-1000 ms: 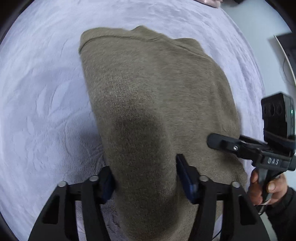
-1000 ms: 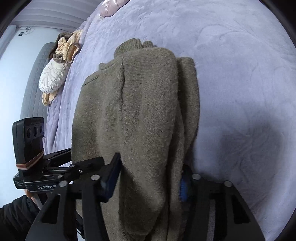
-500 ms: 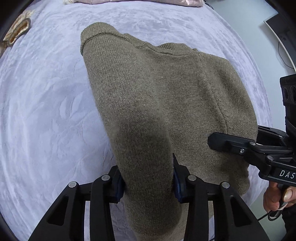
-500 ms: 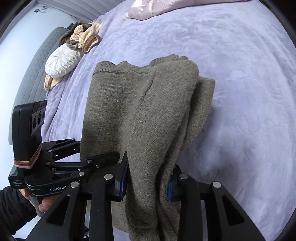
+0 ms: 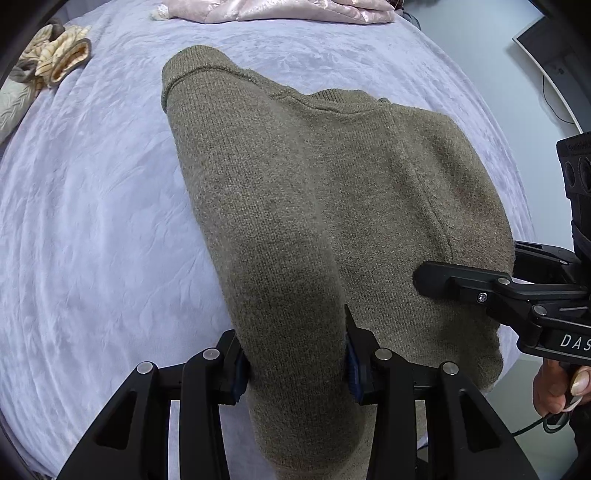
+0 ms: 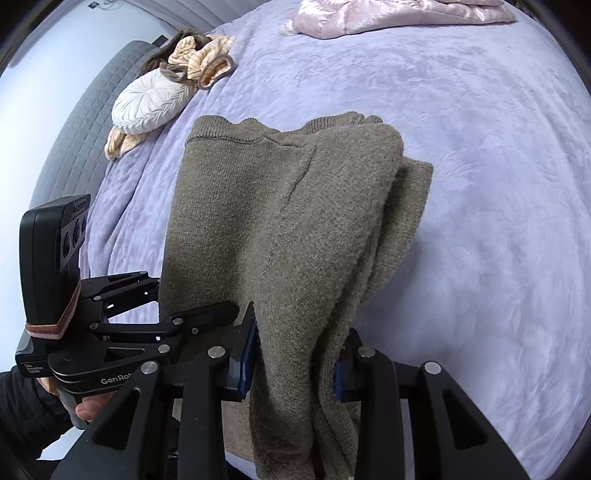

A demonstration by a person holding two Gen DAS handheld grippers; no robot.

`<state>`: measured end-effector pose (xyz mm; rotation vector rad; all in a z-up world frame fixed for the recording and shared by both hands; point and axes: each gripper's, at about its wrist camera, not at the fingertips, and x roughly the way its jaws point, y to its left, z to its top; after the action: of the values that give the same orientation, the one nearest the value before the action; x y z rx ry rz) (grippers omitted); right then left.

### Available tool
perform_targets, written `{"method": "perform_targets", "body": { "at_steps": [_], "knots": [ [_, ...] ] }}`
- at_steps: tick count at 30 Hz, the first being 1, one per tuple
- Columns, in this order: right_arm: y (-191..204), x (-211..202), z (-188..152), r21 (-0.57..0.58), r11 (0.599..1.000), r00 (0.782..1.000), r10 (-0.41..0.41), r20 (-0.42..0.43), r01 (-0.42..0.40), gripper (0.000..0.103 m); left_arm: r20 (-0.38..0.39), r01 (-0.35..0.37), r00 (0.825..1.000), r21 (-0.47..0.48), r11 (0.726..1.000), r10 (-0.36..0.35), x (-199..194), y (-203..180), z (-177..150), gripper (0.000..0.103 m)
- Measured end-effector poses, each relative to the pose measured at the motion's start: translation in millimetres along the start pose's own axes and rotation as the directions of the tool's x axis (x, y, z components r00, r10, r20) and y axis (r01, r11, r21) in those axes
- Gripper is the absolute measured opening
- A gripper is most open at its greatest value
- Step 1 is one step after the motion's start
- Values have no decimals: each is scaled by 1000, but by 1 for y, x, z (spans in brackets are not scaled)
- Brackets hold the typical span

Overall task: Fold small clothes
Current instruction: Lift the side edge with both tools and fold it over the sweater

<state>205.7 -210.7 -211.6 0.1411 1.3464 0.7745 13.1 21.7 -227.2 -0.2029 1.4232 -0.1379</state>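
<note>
Both hand-held grippers, left and right, clamp the sweater hem over the bed. Thick, limp knit; likely sags, best held at corners.

Sweater hem apparently cut off below frame.

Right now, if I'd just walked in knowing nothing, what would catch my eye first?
An olive-brown knitted sweater fills the middle, lying on a lilac bedspread with its near edge pinched on both sides by black two-finger tools: the left gripper and the right gripper. At the bed's far edge lies a shiny pink garment, and to the left a white round cushion.
</note>
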Motion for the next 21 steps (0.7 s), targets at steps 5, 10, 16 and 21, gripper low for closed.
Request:
{"method": "perform_targets", "body": {
  "at_steps": [5, 10, 16, 21],
  "knots": [
    [21, 3, -23, -10, 1000, 1000, -3, -11, 3, 35, -10, -9, 1000, -8, 1000, 9, -6, 3, -22, 42],
    [41, 8, -38, -41, 999, 999, -26, -29, 25, 35, -20, -24, 1000, -16, 1000, 24, -7, 5, -43, 42],
    [51, 18, -52, -41, 999, 998, -35, -53, 33, 35, -36, -26, 999, -13, 1000, 25, 0, 3, -53, 42],
    [56, 29, -59, -37, 998, 997, -43, -68, 41, 35, -44, -39, 998, -1, 999, 39, 13, -2, -56, 42]
  ]
}}
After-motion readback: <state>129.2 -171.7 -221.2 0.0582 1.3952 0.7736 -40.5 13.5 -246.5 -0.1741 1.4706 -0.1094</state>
